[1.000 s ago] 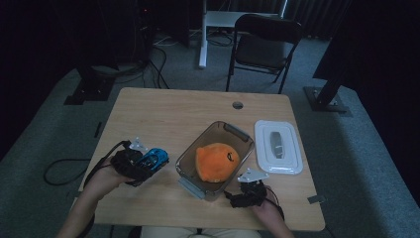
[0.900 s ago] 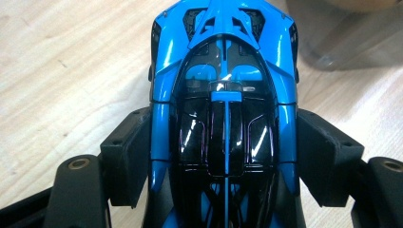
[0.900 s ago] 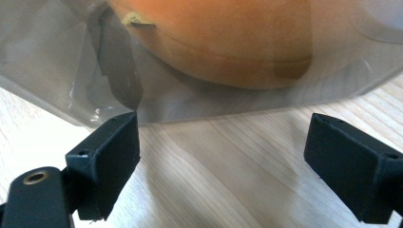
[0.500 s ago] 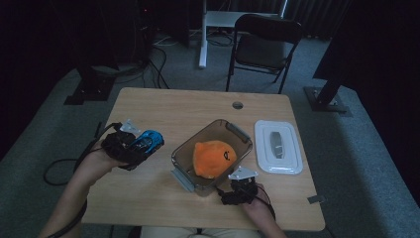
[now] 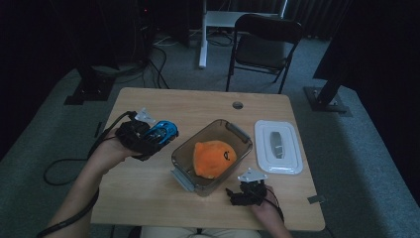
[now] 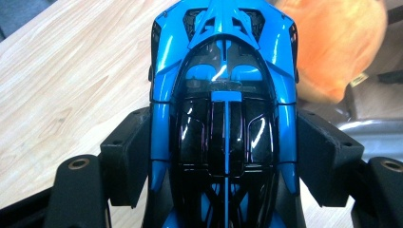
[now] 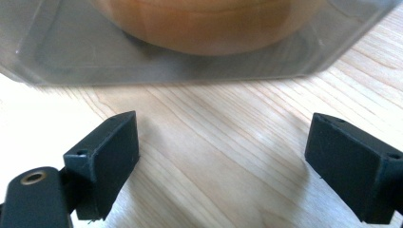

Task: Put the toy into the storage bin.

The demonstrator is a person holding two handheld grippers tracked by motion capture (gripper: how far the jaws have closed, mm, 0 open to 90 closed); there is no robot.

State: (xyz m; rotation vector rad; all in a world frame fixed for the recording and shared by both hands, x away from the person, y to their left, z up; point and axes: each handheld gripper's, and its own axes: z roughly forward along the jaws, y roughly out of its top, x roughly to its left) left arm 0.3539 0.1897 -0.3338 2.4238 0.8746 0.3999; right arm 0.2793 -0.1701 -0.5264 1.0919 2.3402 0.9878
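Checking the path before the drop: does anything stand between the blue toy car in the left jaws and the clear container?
Nothing visible does. The left gripper holds the blue toy car above bare table, just left of the clear container. The container is open, its lid lying to its right, though the orange plush already takes up much of the inside.

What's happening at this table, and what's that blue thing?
A person sits at a wooden table with a grasping tool in each hand. The left tool is clamped on a blue toy car and holds it above the tabletop, left of a clear container. An orange plush toy already lies inside that container. The right tool rests open on the table at the container's near side, holding nothing. The container's white lid lies off to the right.
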